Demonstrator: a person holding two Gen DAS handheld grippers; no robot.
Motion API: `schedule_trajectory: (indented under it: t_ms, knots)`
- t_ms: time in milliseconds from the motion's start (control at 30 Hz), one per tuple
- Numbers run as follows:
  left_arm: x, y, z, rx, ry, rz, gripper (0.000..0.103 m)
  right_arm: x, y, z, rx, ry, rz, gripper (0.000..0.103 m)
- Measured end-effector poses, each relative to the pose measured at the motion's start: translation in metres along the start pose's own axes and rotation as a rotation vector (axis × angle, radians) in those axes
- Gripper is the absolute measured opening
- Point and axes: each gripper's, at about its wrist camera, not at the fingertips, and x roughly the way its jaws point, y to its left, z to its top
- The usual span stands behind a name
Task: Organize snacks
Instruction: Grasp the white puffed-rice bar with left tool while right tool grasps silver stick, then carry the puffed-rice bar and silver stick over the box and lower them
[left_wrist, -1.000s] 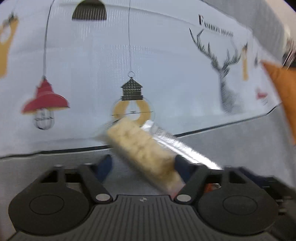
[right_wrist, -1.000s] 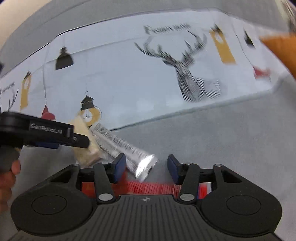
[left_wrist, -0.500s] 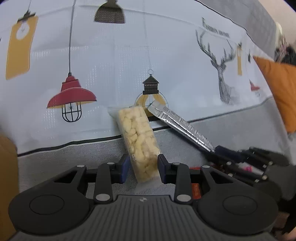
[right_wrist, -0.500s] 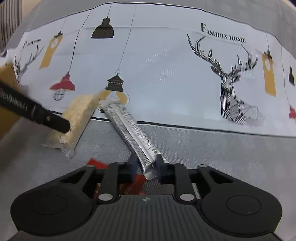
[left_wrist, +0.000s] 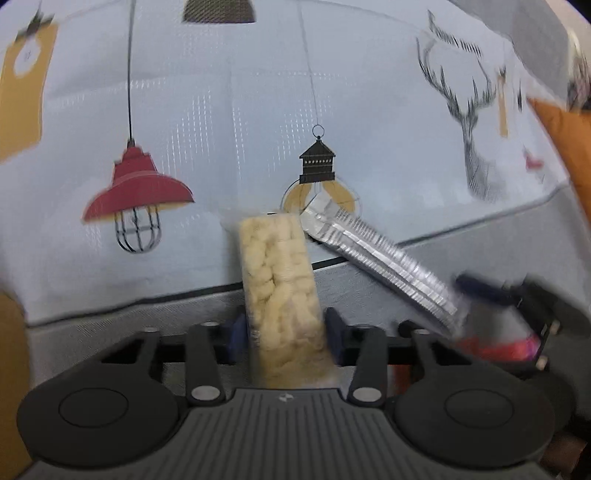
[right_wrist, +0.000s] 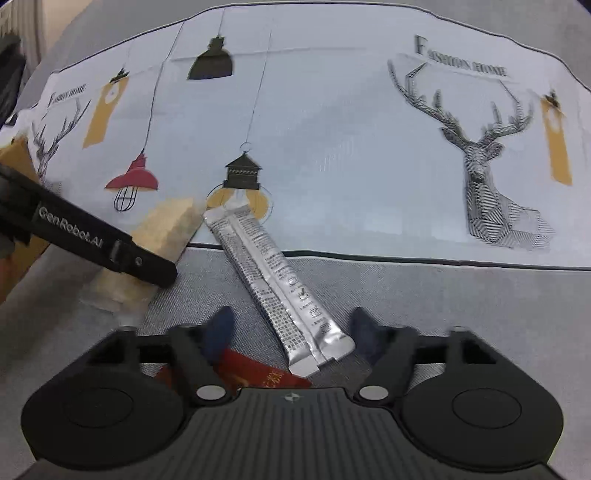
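A clear pack of pale yellow puffed snack lies on the printed cloth; my left gripper is shut on its near end. It also shows in the right wrist view under the left gripper's finger. A silver foil stick pack lies beside it on the cloth, its near end between the fingers of my right gripper, which is open around it without touching. The silver pack also shows in the left wrist view. A red packet lies under the right gripper.
A light printed tablecloth with lamps and deer covers the far surface, with a grey fabric band nearer. An orange cushion is at the right. A brown cardboard box stands at the left.
My right gripper has opened and let go of the silver stick pack, which now lies on the cloth. My left gripper stays shut on the puffed snack pack.
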Motion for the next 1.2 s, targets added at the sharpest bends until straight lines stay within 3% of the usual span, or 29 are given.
schedule_trajectory:
  t_ms: [67,100,133,200,400,567,667,1000,1200]
  knots:
    - [-0.003,-0.002,-0.003,0.039,0.006,0.012,0.041,0.005,0.002,0.001,-0.013,-0.003,0.0,0.084]
    - [-0.005,-0.003,-0.004,0.042,0.017,0.017,0.041,0.006,0.001,0.003,-0.004,0.001,0.001,0.073]
    - [-0.009,-0.002,-0.007,0.038,0.027,0.02,0.041,0.005,-0.001,0.005,0.012,0.002,-0.003,0.033]
    - [-0.019,-0.002,-0.014,0.028,0.044,0.016,0.041,0.004,-0.006,0.013,0.059,0.008,0.019,0.023]
    - [-0.078,-0.002,-0.034,0.042,0.052,0.061,0.041,-0.024,-0.005,0.034,0.136,-0.062,0.035,0.021]
    - [-0.151,0.014,-0.053,-0.053,-0.009,0.04,0.041,-0.075,0.022,0.047,0.271,-0.139,0.067,0.021]
    - [-0.191,0.021,-0.064,-0.087,-0.049,0.029,0.041,-0.107,0.052,0.049,0.292,-0.169,0.103,0.021]
    - [-0.314,0.06,-0.128,-0.1,-0.193,0.098,0.041,-0.212,0.162,0.021,0.319,-0.214,0.194,0.021]
    - [-0.388,0.091,-0.158,-0.121,-0.307,0.148,0.041,-0.26,0.241,0.036,0.284,-0.262,0.268,0.021]
